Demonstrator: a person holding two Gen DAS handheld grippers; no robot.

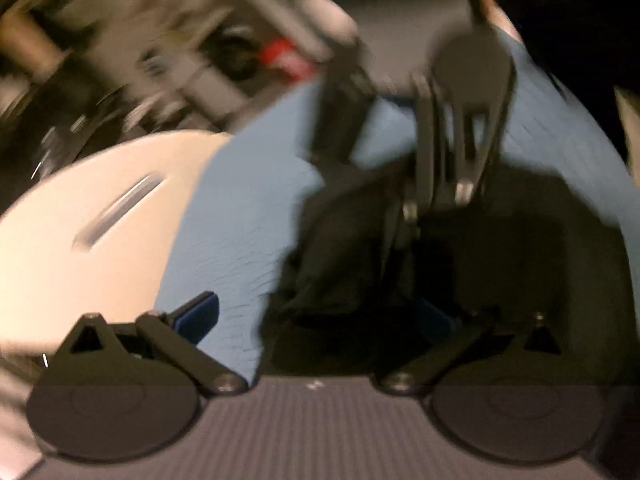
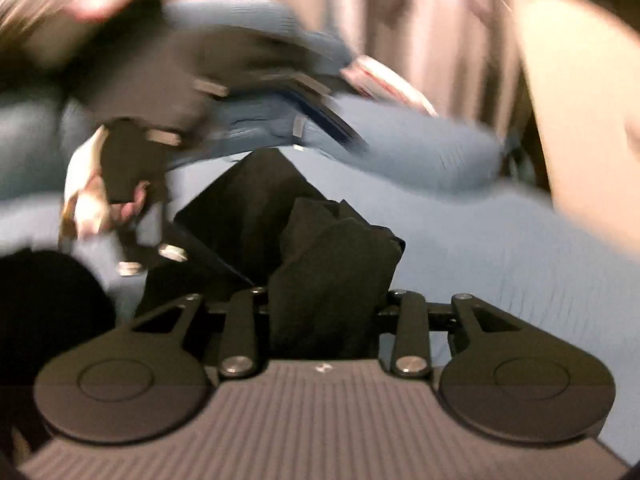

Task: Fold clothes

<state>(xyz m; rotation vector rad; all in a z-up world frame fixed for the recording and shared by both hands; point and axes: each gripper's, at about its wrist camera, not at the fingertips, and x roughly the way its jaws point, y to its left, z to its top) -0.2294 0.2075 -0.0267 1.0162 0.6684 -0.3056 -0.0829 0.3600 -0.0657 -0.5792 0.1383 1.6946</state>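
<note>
A black garment (image 1: 440, 248) lies bunched on a light blue bed cover (image 1: 240, 220). In the left wrist view my left gripper (image 1: 320, 316) is open, its left blue pad (image 1: 198, 316) over the cover and its right finger lost against the dark cloth. The right gripper (image 1: 436, 200) shows ahead, coming down onto the garment. In the right wrist view my right gripper (image 2: 324, 320) is shut on a thick fold of the black garment (image 2: 336, 264). The left gripper (image 2: 152, 256) and the hand holding it show at left. Both views are motion-blurred.
A white round surface (image 1: 88, 232) lies left of the cover. Blurred furniture and a red item (image 1: 280, 56) are beyond it. A blue pillow (image 2: 400, 148) sits at the bed's far side, with a pale curtain (image 2: 420, 40) behind.
</note>
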